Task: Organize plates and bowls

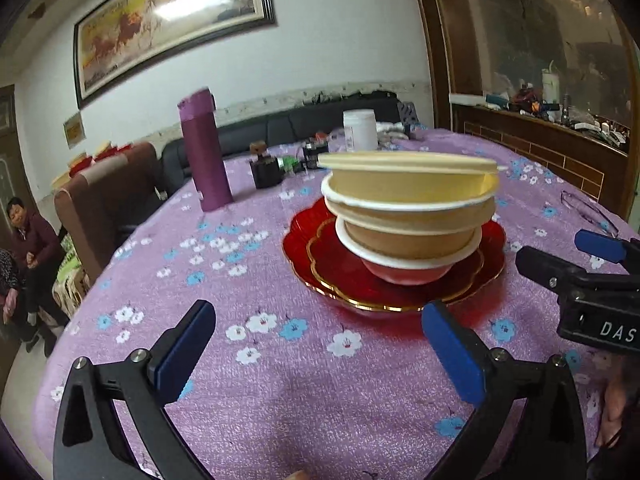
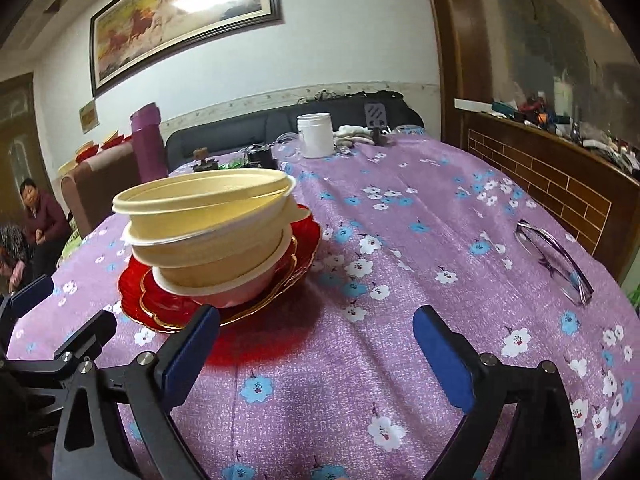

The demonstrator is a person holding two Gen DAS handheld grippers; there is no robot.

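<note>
Bowls point(image 1: 408, 216) stacked on nested plates point(image 1: 320, 264), flask point(image 1: 206, 148) behind-left.

The room is lit evenly, of middle brightness. A strong white glare lies on the glass of the framed painting point(image 1: 172, 20) in both views. The red plates point(image 1: 394, 276) throw a reddish glow on the tablecloth point(image 1: 280, 380) toward its near edge. Straight lines bend near the picture borders, and the corners are black. The purple flask point(image 1: 206, 152) is smeared by motion blur in the left wrist view.
</note>
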